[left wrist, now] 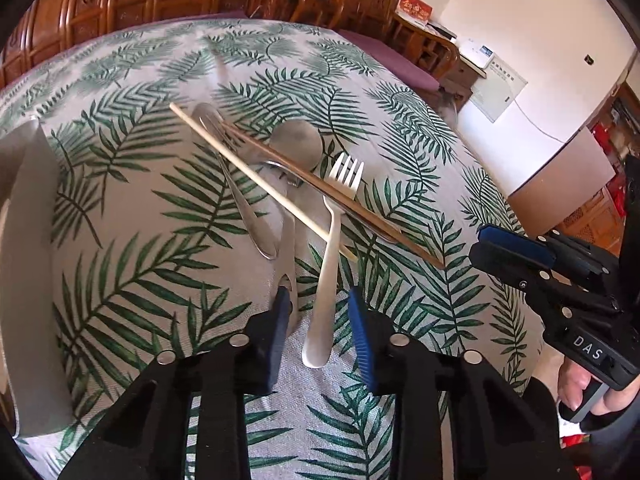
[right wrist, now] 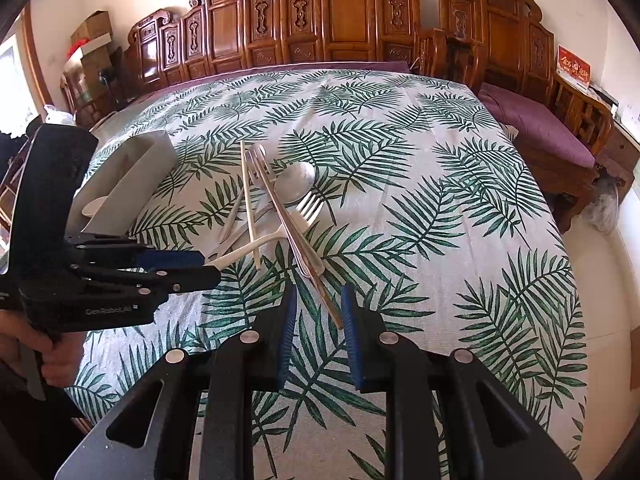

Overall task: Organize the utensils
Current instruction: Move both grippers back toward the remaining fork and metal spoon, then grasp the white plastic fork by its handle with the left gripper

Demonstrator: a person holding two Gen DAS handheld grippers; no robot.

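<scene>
A heap of utensils lies on the fern-print tablecloth [left wrist: 400, 128]: a white plastic fork [left wrist: 332, 240], a metal spoon [left wrist: 298, 140], a metal fork [left wrist: 240, 196], a pale chopstick [left wrist: 240, 164] and a brown chopstick [left wrist: 360, 216]. My left gripper [left wrist: 319, 312] straddles the white fork's handle, with a gap on each side, so it is open. From the right wrist view the left gripper [right wrist: 204, 266] sits at the end of the white fork [right wrist: 256, 242]. My right gripper [right wrist: 319, 312] hovers narrowly open over the near end of the brown chopstick [right wrist: 316, 276], not pressing it.
A pale organizer tray [right wrist: 132, 176] stands left of the heap, with a white utensil [right wrist: 94, 206] inside. Carved wooden benches [right wrist: 344, 12] with a purple cushion [right wrist: 536, 128] line the far side and right. The table's edge drops off at the right [right wrist: 572, 264].
</scene>
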